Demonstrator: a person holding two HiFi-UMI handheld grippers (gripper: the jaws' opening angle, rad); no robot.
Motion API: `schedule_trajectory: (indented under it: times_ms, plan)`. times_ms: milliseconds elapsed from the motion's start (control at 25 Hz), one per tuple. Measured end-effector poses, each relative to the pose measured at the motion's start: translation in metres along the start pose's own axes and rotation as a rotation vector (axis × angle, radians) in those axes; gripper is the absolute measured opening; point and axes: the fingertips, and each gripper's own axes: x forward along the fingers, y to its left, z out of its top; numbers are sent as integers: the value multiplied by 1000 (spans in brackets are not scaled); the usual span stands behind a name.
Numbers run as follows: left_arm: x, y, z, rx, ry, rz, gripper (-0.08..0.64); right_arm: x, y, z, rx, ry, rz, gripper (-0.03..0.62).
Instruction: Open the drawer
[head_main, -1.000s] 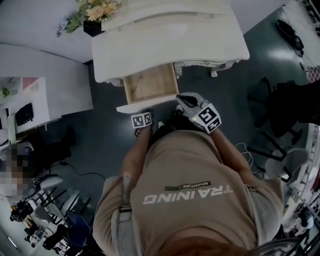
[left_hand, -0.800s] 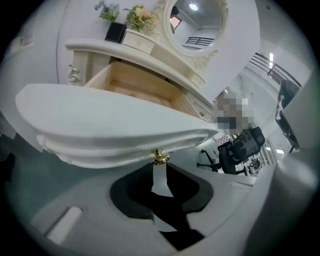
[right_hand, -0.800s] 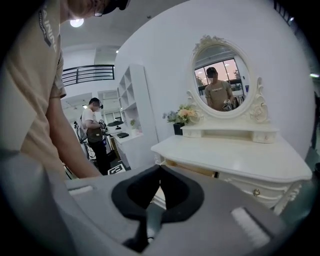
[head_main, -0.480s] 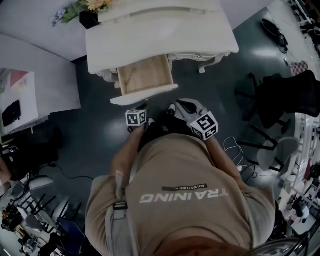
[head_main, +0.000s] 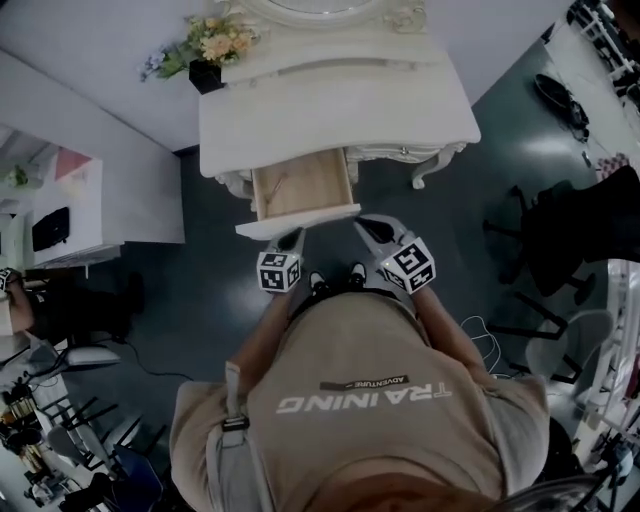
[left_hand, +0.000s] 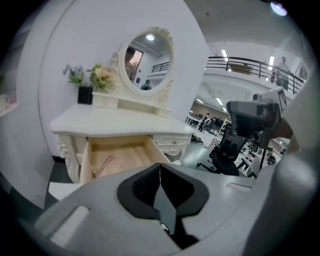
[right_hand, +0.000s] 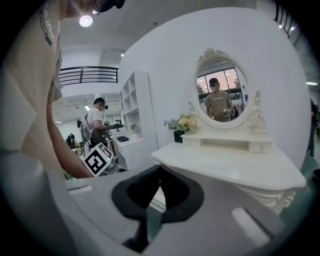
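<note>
Head view: the drawer (head_main: 300, 185) sits upper middle of the frame, pulled well out of the white dressing table (head_main: 340, 100), with some thin stick (head_main: 272, 190) lying inside. The left gripper (head_main: 293, 238) and right gripper (head_main: 366, 226) hang just below its front panel, and neither one is holding it.

Left gripper view: the jaws have just closed up, pressed together with nothing between them. The open drawer is at centre left, out ahead and clear of the tips.

Right gripper view: these jaws meet too, also empty. The tabletop fills the right side and the drawer is mostly hidden behind the gripper body.

So I'd say the pull is basically done. The next move is probably just backing off, or re-gripping the front panel if it needs to come out further.
</note>
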Motion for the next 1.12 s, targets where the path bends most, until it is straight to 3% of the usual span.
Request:
schedule_trajectory:
  times_ms: [320, 480, 600, 880, 1120]
  plan:
    - [-48, -28, 111, 101, -287, 91, 8, 6, -35, 0, -18, -2, 50, 3]
    - [-83, -36, 143, 133, -407, 150, 8, 6, -43, 20, -9, -42, 13, 3]
    - [-113, -33, 176, 151, -511, 208, 8, 0, -46, 51, -63, -92, -29, 3]
    - [-125, -40, 210, 217, -536, 178, 8, -15, -34, 100, -218, -156, -51, 3]
    - [-122, -43, 218, 213, -527, 160, 8, -36, -33, 110, -108, -208, -40, 3]
